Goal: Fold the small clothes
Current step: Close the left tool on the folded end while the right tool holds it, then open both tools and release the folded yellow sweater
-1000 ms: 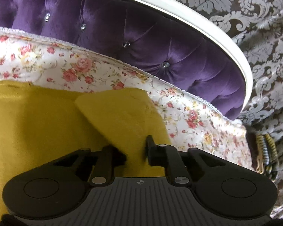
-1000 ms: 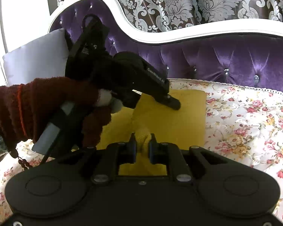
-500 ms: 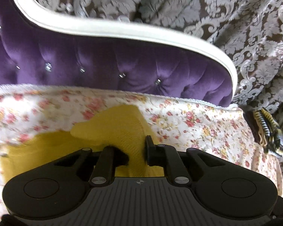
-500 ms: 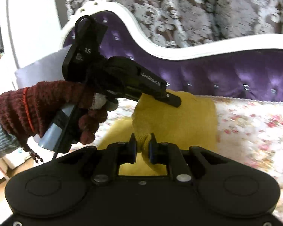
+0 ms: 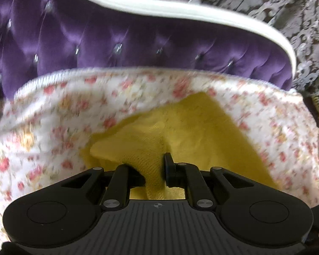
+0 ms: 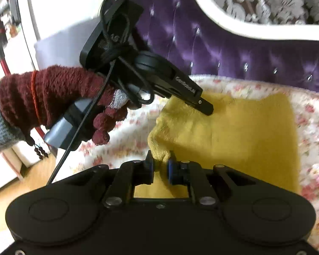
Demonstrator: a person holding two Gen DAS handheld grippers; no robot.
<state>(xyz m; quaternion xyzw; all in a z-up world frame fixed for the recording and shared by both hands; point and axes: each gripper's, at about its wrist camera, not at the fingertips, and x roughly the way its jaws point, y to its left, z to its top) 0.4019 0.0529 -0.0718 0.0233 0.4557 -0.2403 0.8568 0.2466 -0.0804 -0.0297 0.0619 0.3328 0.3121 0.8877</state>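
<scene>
The yellow cloth point(image 6: 234, 131) lies on the flowered cover point(image 5: 53, 123) of a purple sofa point(image 5: 95, 42). The left claw point(image 5: 154, 170) pinches a fold of it; the right claw point(image 6: 160, 165) clamps another bunched edge. A gloved hand point(image 6: 59, 97) and the left tool hang over the cloth's far corner, with a patterned curtain point(image 5: 297, 21) behind.

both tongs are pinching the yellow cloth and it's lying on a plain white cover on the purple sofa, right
Not quite: the cover is floral, white with small pink and red roses, not plain. The right wrist view shows it clearly around the yellow cloth. The rest holds: the left tongs and the right tongs each pinch a fold of that cloth, in front of the purple sofa back.
</scene>
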